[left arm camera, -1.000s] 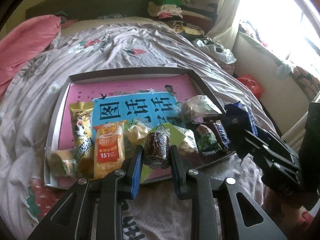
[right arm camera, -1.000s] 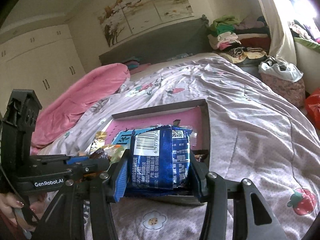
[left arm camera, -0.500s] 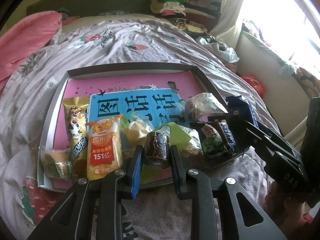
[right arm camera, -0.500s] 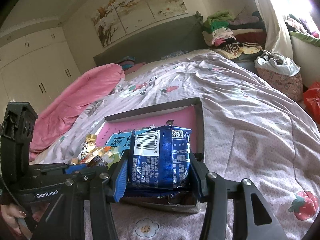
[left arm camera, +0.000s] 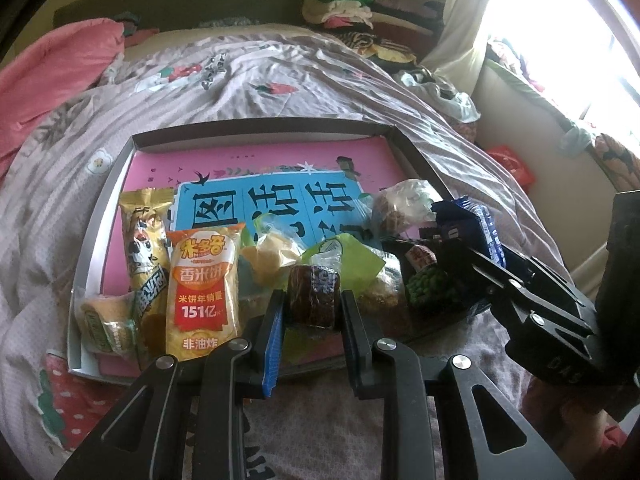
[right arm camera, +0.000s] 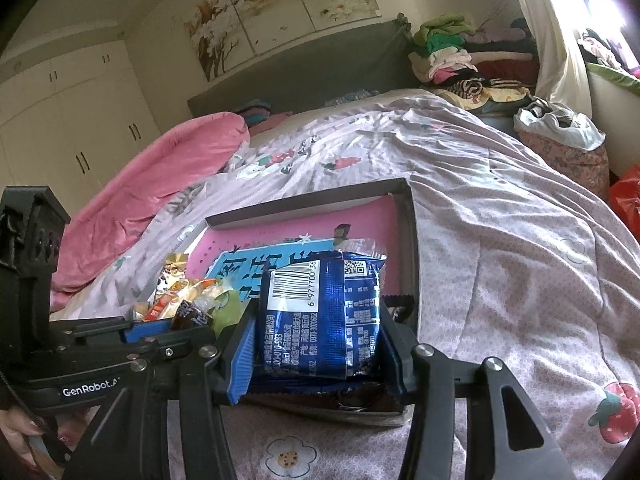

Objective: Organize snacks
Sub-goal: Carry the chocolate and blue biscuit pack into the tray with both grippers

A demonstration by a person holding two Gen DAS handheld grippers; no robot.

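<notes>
Left gripper [left arm camera: 312, 312] was clamped narrowly on a brown snack [left arm camera: 313, 296], a dark cylindrical packet held upright between its pads just above the near edge of the tray [left arm camera: 256, 126]. The tray, a shallow box lined with a pink and blue printed sheet, lay on the bed [left arm camera: 280, 72] over a pale quilt with strawberry prints. Inside it, along the near side, lay a gold packet [left arm camera: 146, 236], an orange rice-cracker bag [left arm camera: 204, 288] beside it, a small yellow-green packet [left arm camera: 106, 322] at the near left corner, clear-wrapped pastries [left arm camera: 272, 252] and a green-pea packet [left arm camera: 430, 284] farther right. At the right of this view the right gripper [left arm camera: 464, 240] reached in over the tray's right part, holding a blue packet [left arm camera: 468, 220].

From the right wrist, the right gripper [right arm camera: 316, 328] was closed at medium width on the blue packet [right arm camera: 320, 316], its barcode side facing the camera, pads pressing both side edges. The packet hung over the tray's [right arm camera: 406, 216] near right corner. To the left, the left gripper [right arm camera: 176, 326] appeared with the brown snack [right arm camera: 188, 314] between its fingers, over the heap of snacks [right arm camera: 188, 292]. A hand [right arm camera: 20, 436] held that gripper's handle at the lower left. A pink blanket [right arm camera: 152, 176] lay along the bed's far left.
</notes>
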